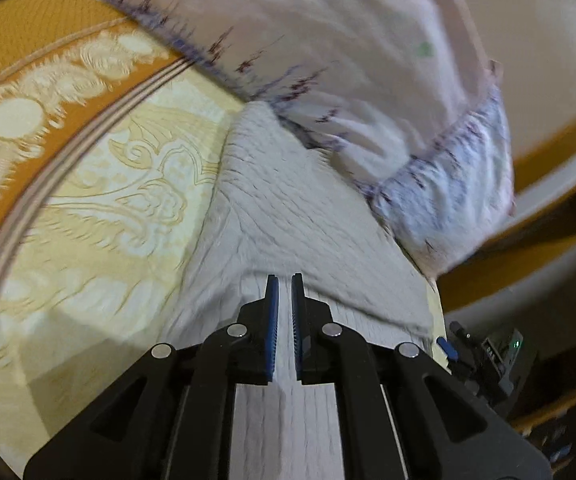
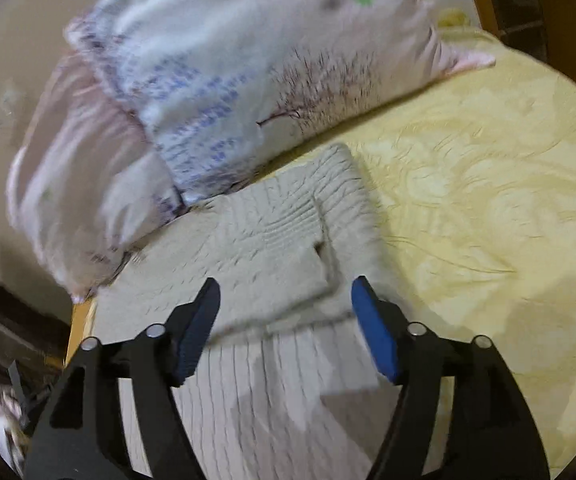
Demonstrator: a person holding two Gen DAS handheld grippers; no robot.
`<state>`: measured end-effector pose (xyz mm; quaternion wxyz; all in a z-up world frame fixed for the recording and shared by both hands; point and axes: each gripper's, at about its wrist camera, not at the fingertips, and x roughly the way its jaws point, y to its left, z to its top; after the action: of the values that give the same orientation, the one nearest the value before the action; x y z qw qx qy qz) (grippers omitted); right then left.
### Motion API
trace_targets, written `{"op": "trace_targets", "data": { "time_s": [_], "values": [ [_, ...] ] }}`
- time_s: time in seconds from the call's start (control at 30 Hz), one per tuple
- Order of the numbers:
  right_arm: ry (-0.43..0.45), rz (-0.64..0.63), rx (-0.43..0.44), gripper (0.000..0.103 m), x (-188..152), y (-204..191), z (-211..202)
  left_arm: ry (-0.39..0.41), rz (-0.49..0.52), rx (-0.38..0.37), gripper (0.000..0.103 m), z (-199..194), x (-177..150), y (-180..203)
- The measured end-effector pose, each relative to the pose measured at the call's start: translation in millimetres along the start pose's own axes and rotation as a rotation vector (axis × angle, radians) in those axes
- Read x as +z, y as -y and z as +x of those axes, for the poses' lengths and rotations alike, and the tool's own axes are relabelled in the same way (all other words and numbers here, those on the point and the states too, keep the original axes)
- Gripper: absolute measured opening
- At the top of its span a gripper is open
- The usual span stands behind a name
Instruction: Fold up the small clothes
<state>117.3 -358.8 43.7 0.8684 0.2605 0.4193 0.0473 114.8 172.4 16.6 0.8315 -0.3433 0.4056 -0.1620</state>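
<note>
Left wrist: left hand-held gripper [image 1: 284,280] nearly closed over grey garment [image 1: 288,216], right hand-held gripper [image 2: 284,292] spread wide.

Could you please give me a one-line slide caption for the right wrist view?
Open right tool poised over a folded grey knit garment on a yellow bedspread, pillow behind.
</note>
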Motion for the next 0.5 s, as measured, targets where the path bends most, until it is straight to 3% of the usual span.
{"op": "trace_targets", "data": {
  "time_s": [0.2, 0.5],
  "values": [
    [-0.096, 0.053, 0.040, 0.069, -35.7, 50.4, -41.2, -0.050, 0.028, 0.007, 0.005, -37.6, -22.6, -19.1],
    [-0.186, 0.079, 0.196, 0.046, -87.2, 67.1, -63.3, -0.125, 0.020, -0.084, 0.005, -55.4, -73.4, -26.8]
  ]
}}
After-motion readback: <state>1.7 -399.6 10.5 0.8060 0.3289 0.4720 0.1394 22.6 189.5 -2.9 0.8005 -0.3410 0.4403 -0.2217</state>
